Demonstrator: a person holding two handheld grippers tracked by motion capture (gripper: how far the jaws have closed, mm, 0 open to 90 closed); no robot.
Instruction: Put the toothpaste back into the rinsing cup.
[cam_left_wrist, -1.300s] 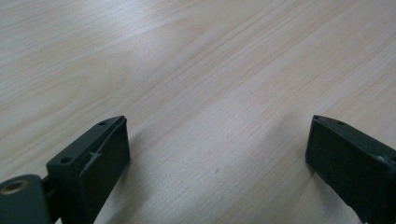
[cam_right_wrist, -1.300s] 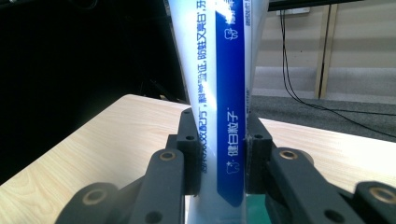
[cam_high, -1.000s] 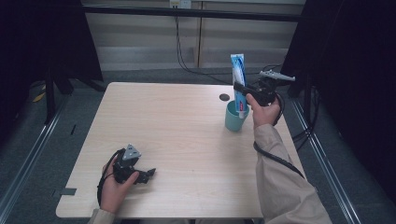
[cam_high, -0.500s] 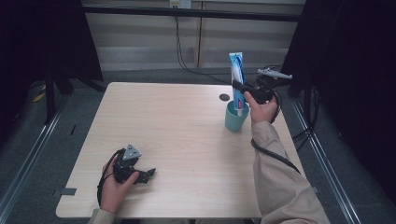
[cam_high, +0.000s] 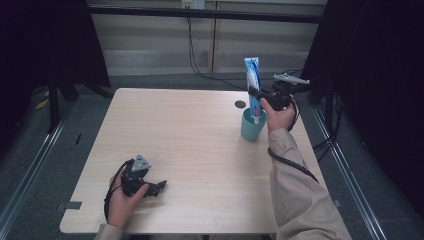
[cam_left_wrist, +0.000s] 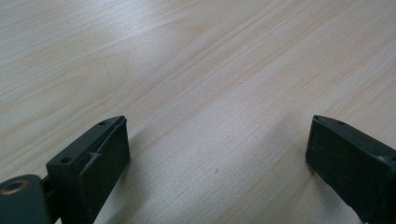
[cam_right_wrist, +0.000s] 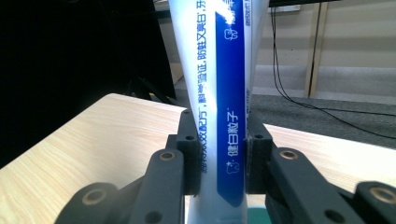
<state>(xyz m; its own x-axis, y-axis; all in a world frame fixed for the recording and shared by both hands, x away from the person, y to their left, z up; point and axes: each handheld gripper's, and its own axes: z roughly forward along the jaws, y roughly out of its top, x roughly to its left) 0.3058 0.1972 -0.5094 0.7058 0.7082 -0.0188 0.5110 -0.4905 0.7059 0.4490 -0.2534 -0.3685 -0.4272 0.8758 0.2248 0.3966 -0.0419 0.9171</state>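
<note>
While the right gripper (cam_high: 255, 93) clamps the toothpaste tube (cam_high: 253, 75) upright in the teal cup (cam_high: 251, 127) near the table's (cam_high: 190, 130) far right edge, a straight vertical pull seems safest, the left gripper (cam_high: 159, 186) resting open by the near left corner

I find the worktop (cam_high: 200, 135) bare across its middle and left, giving open passage between my two hands. At the far right edge a teal cup (cam_high: 252, 125) stands with an upright toothpaste tube (cam_high: 253, 82) in it; my right gripper (cam_high: 256, 95) is clamped on the tube, blocking that corner. My left gripper (cam_high: 159, 187) rests near the front left edge, jaws spread with bare wood between them. A small dark hole (cam_high: 240, 104) lies just beside the cup.
</note>
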